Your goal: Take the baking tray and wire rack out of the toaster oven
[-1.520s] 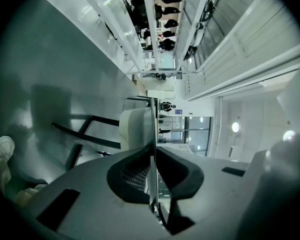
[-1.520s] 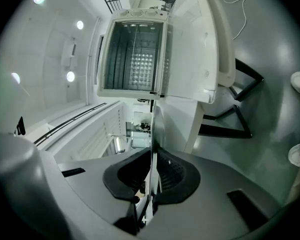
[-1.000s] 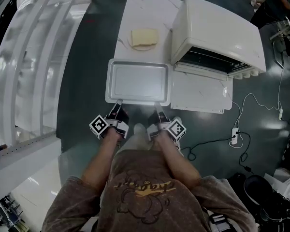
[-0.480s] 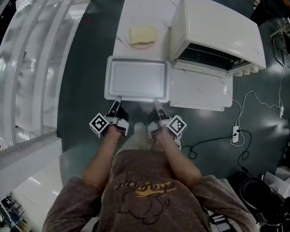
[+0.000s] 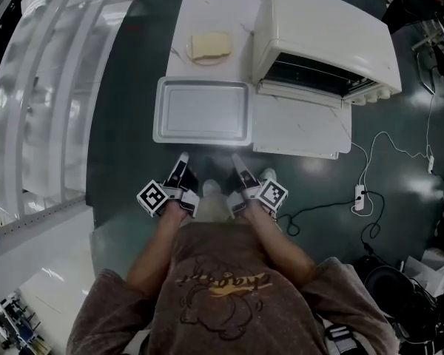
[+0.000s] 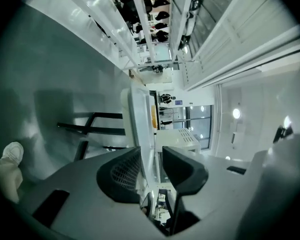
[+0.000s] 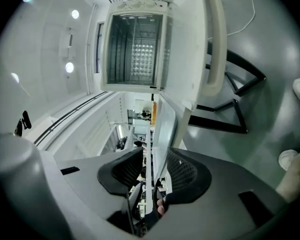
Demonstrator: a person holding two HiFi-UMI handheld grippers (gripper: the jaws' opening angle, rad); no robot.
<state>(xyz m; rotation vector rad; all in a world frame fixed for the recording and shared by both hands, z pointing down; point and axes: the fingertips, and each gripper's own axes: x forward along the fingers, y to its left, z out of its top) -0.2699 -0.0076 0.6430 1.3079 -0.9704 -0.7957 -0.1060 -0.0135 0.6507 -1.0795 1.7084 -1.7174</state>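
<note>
Head view shows baking tray (image 5: 203, 111) beyond both grippers' (image 5: 183, 159) (image 5: 237, 160) just-opened, empty jaws.

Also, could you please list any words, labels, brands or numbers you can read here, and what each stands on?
Nothing can be read for certain.
Shirt: a curly printed word, too blurred to read.
On left gripper and right gripper: square patterns only, no text.
Toaster oven: no legible brand or label.

shirt (image 5: 229, 302): brown, short sleeves, yellow print across chest | shoes (image 5: 211, 188): white, at 12 o'clock from shirt | left gripper (image 5: 180, 161), right gripper (image 5: 237, 163): grey bodies, black mesh-faced jaws, black-and-white marker cubes (image 5: 153, 197) on the outer sides
</note>
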